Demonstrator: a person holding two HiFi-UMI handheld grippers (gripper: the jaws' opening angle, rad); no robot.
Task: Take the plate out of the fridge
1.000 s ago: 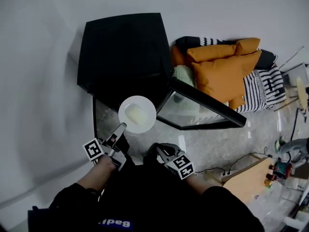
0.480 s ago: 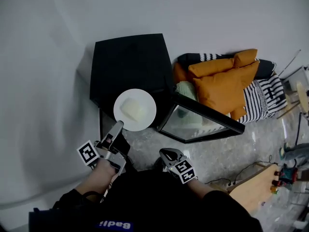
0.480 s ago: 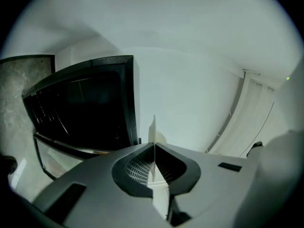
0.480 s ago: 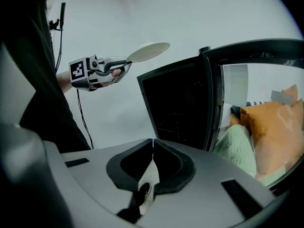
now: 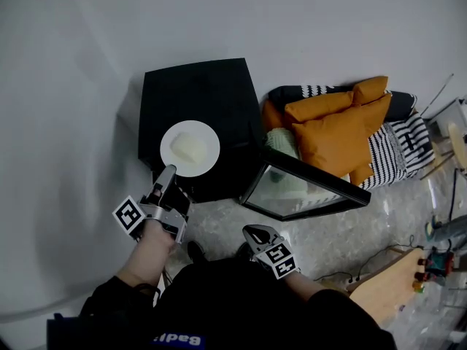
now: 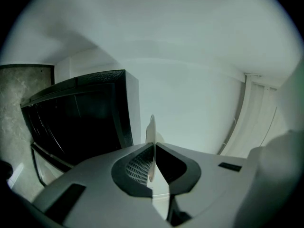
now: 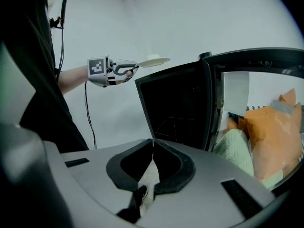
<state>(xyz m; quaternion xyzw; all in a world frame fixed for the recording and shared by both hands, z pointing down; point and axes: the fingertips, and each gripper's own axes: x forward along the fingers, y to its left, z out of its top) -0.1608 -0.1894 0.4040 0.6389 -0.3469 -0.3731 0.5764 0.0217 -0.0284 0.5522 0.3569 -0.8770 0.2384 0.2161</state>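
Wall (image 5: 306,28): plain white, behind and left of the fridge.
Fridge (image 5: 197,93): small black cabinet on the floor, against the wall, left of the cushions. The right gripper view shows its interior dark, with a wire shelf inside.
Fridge door (image 5: 306,184): glass-fronted, swung open to the right, near the cushions.
Cushions (image 5: 328,133): orange pile on striped fabric, right of the fridge.
Plate (image 5: 208,159): round, white, outside the fridge, held level in the air over the near-left part of the fridge top. The right gripper view shows it above the cabinet's top edge, not touching it. A pale lump (image 5: 188,146) lies at its centre.
Left gripper (image 5: 169,170): reaches far from the person's left hand. Its jaws pinch the plate's near rim, which stands edge-on between the pads in the left gripper view. The jaws are opening slightly.
Right gripper (image 5: 252,230): low and near, in front of the open fridge. Its jaws are pressed together with nothing between them.
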